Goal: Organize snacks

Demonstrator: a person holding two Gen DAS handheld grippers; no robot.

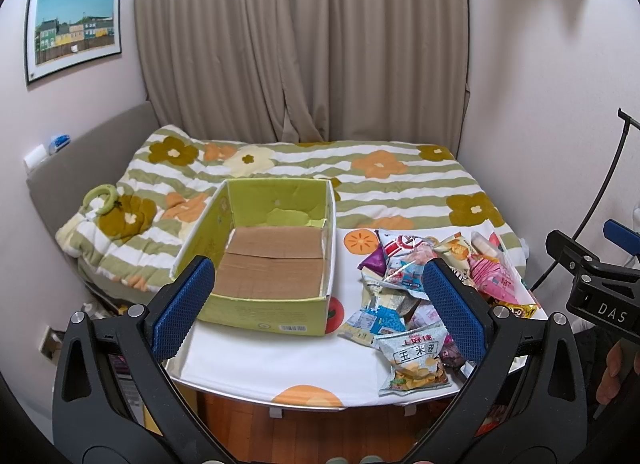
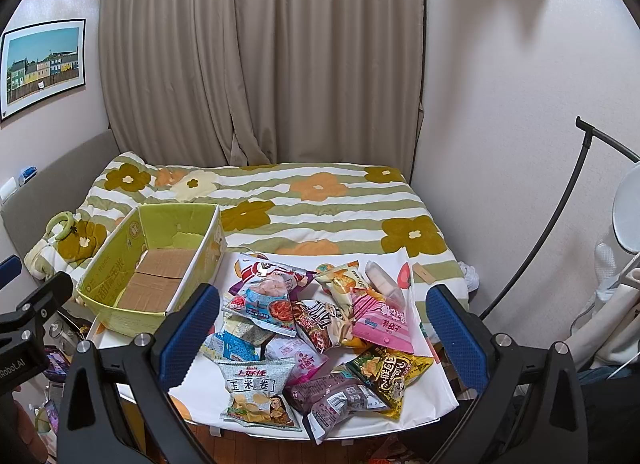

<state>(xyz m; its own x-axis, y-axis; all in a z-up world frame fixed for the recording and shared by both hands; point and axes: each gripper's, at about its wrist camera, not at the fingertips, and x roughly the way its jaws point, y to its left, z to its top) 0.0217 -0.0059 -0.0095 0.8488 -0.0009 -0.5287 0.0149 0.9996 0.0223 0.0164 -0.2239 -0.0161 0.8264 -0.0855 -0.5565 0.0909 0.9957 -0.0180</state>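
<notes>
An empty green cardboard box with a brown floor stands on the left of a small white table; it also shows in the right wrist view. A pile of snack packets lies on the right of the table, also seen in the left wrist view. A grey corn-roll packet lies at the pile's front. My left gripper is open and empty, hovering in front of the box. My right gripper is open and empty, hovering above the pile.
A bed with a flowered striped quilt lies behind the table. Curtains and walls close in the back. A black curved lamp stand is at the right. The table's front edge drops to a wooden floor.
</notes>
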